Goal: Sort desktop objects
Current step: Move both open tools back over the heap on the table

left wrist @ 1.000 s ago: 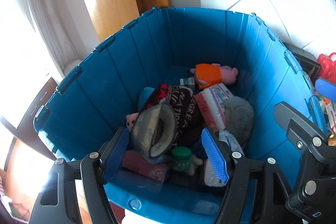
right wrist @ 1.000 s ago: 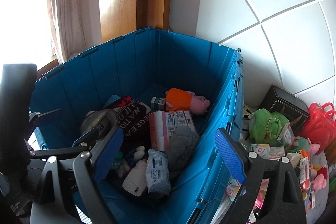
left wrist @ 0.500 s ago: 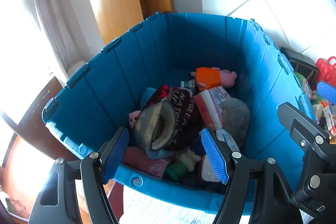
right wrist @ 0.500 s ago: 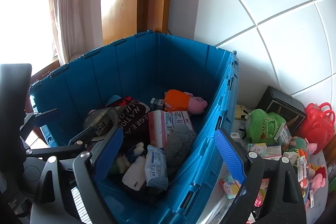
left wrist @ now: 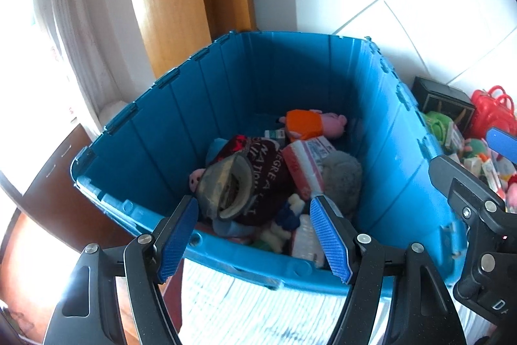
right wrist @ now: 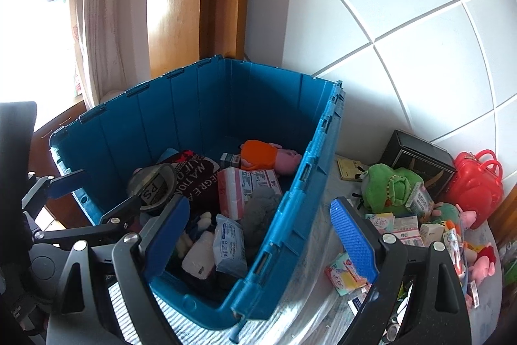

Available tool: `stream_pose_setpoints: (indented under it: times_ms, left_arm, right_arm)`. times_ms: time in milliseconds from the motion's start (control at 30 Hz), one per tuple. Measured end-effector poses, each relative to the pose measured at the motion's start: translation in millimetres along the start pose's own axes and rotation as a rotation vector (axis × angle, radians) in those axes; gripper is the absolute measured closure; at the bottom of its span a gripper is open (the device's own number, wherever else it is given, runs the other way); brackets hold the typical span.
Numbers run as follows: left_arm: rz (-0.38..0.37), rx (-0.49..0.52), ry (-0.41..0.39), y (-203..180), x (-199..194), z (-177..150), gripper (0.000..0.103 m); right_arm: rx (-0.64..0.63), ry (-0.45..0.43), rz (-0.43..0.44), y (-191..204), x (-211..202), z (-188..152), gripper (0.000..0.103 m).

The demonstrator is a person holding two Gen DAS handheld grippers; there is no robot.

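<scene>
The blue crate [right wrist: 206, 125] is the biggest thing before me, standing on the bench [right wrist: 310, 251] with a dark printed cloth [left wrist: 268, 170], a pink packet [right wrist: 239, 193], a grey plush [left wrist: 342, 180] and an orange-and-pink plush [right wrist: 268, 156] heaped inside. To its right lies the unsorted clutter: a green plush [right wrist: 387, 186], a red toy bag [right wrist: 475, 186], small boxes [right wrist: 407, 228].

My worry is the crate's tall wall: a low swing could knock either claw against the rim. The small boxes are light and crowded, so a grab may pinch two or scatter neighbours.

My left claw [left wrist: 255, 238] is spread wide, holding and touching nothing, above the near rim. My right claw [right wrist: 258, 231] gapes wide too, empty, straddling the crate's right wall.
</scene>
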State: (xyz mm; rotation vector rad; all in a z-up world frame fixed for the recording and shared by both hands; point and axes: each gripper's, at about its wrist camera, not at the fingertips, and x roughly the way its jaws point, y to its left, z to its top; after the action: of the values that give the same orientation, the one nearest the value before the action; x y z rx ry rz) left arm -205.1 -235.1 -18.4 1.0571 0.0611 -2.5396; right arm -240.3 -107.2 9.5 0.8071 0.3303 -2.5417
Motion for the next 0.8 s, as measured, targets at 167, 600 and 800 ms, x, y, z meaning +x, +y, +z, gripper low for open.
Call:
stream_pose_setpoints:
  times_ms: [167,600,800]
  left_arm:
    - [-0.014,0.016,-0.010,-18,-11,-6,0.031]
    - [-0.087,0.122,-0.071,-135,-56,-23,0.030]
    - [-0.123,0.163,-0.095,-210,-80,-40,0.029]
  right_arm:
    - [0.024,0.000,-0.024,-18,-15,-14,0.013]
    - [0.131,0.005,-0.115,-127,-62,-69,0.013]
    - [0.184,0.026,-0.148,-200,-86,-110,0.013]
